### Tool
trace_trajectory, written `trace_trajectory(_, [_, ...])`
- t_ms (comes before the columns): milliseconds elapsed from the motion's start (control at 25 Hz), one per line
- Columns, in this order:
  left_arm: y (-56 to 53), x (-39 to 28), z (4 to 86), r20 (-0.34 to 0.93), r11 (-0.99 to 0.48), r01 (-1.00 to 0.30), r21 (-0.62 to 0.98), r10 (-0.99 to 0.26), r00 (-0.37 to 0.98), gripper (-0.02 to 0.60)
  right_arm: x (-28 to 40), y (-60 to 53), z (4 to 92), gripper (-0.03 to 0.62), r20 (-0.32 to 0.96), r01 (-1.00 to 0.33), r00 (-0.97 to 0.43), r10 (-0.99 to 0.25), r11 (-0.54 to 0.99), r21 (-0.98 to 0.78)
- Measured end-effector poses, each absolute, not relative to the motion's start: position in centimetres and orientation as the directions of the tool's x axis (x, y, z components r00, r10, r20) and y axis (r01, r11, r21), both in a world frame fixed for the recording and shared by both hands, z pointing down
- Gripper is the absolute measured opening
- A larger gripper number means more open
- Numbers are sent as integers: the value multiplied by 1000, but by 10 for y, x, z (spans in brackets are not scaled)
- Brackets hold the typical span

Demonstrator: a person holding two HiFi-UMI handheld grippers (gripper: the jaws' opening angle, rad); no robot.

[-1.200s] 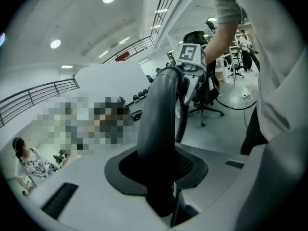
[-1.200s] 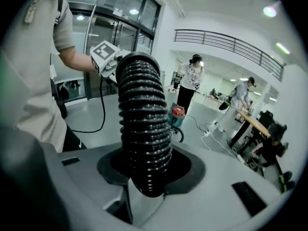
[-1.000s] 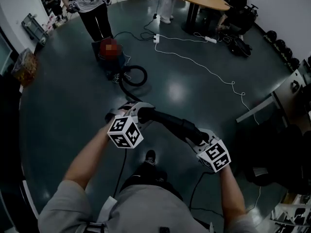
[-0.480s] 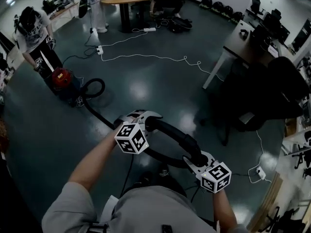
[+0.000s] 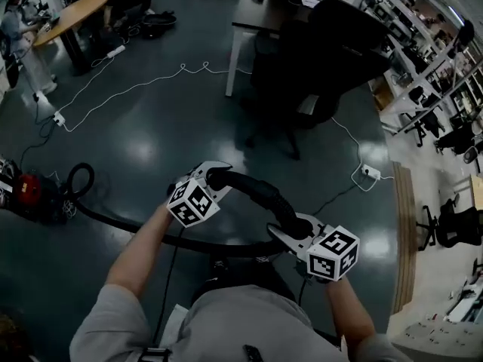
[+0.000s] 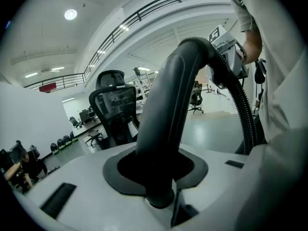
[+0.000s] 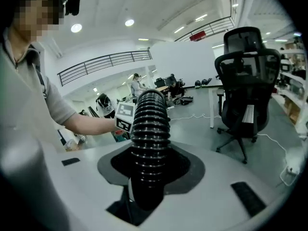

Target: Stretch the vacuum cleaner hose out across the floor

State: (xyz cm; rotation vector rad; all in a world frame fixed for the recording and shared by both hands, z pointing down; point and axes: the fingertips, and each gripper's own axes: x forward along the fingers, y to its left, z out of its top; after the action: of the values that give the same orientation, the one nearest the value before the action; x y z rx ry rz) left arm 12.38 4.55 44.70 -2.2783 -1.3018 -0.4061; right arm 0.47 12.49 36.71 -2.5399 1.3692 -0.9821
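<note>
In the head view my left gripper [image 5: 213, 178] is shut on the smooth black curved handle tube [image 5: 253, 191] of the vacuum hose. My right gripper [image 5: 289, 231] is shut on the ribbed hose [image 5: 189, 243] where it leaves that tube. From there the hose runs left along the floor to the red vacuum cleaner [image 5: 30, 194] at the left edge, with a loop [image 5: 79, 178] beside it. In the left gripper view the tube [image 6: 166, 129] rises out of the left gripper [image 6: 159, 177]. In the right gripper view the ribbed hose [image 7: 150, 129] fills the right gripper [image 7: 147, 177].
A black office chair [image 5: 324, 59] and a white-legged desk [image 5: 253, 10] stand ahead. A white cable [image 5: 151, 81] snakes over the dark floor, and a power strip [image 5: 370, 173] lies to the right. A round wooden table [image 5: 72, 13] and a person [image 5: 15, 21] are at the far left.
The head view has swung round to the right: the vacuum cleaner has slid from the upper middle to the left edge and the hose trails further. Both grippers keep their hold.
</note>
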Motion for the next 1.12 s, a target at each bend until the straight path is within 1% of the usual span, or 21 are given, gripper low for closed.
trace_trajectory(80, [73,119,456,469,-435,873,-221,737,486,120,-3,141,363,144,484,-671,425,-765,-625,-399])
trace_trajectory(160, [90,114,469,479,-450,871,-196,731,486,138,-7,155,363,144,478,-616,460,-748,-657,-435])
trace_trajectory(200, [92,112,477,492,-463,868,-180,721,487,160,-7,162,364,144,475,-581,479,-738,-673,-458])
trace_trajectory(280, [85,109,489,519,-505,853,-130,699,493,232,-3,179,367,144,469,-501,519,-715,-699,-510])
trace_trajectory(400, [76,94,484,528,-555,830,-51,691,494,235,1,205,370,143,464,-428,551,-693,-712,-556])
trace_trajectory(480, [92,71,467,504,-546,838,-12,721,477,235,4,226,371,143,462,-401,555,-692,-709,-581])
trace_trajectory(600, [140,18,451,462,-478,876,57,791,402,235,12,251,378,143,453,-333,561,-693,-690,-643])
trace_trajectory(720, [198,-33,450,432,-408,909,87,838,335,235,26,259,387,144,437,-277,564,-701,-659,-699])
trace_trajectory(800, [232,-50,451,429,-439,896,66,823,372,233,32,268,393,144,440,-285,545,-714,-651,-703])
trace_trajectory(960, [254,-49,438,470,-580,814,-9,716,516,234,36,282,387,144,411,-342,497,-764,-608,-716])
trace_trajectory(1120, [279,-59,411,477,-686,726,-40,626,617,235,36,290,380,144,397,-388,436,-808,-566,-727])
